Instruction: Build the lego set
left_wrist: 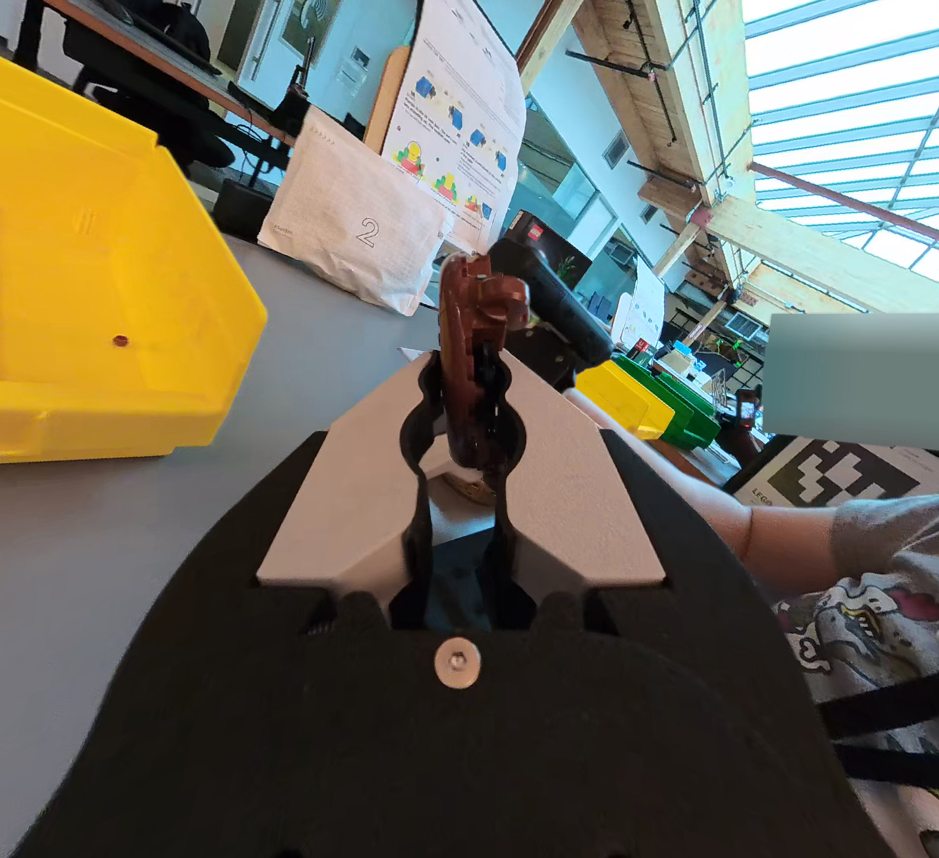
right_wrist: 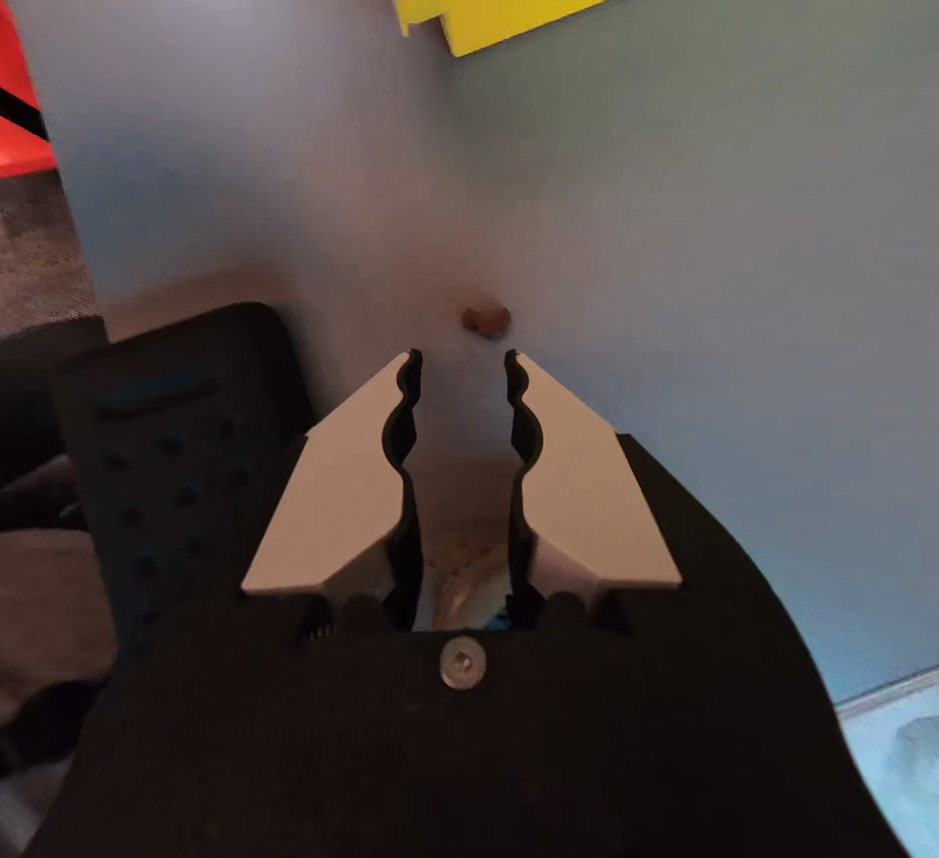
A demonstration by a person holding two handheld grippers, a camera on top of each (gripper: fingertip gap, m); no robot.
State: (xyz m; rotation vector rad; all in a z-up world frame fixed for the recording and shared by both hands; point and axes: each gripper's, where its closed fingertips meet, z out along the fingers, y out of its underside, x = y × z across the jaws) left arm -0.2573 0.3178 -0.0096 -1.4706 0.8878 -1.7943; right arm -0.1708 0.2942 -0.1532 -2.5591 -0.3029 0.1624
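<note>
Left gripper (left_wrist: 465,366) clamps brown lego assembly (left_wrist: 475,356); yellow bin (left_wrist: 127,275) beside. Right gripper (right_wrist: 462,356) parted (small brown piece (right_wrist: 485,320) ahead).

Left gripper (left_wrist: 465,366): matt black body of grainy plastic, pale matt finger blocks, black wavy pads, one bright metal screw (left_wrist: 457,662).
Brown lego assembly (left_wrist: 475,356): glossy hard plastic.
Yellow bin (left_wrist: 101,275): smooth plastic, slight sheen.
Surface (left_wrist: 315,376): grey, smooth, matt.
White bag (left_wrist: 350,219): crinkled matt paper.
Instruction sheet (left_wrist: 457,87): thin printed paper, curling.
Ceiling beams (left_wrist: 676,87): bare rough wood.
Small brown piece (right_wrist: 485,319): plastic by its look, blurred.
Right gripper (right_wrist: 462,356): same finish.
</note>
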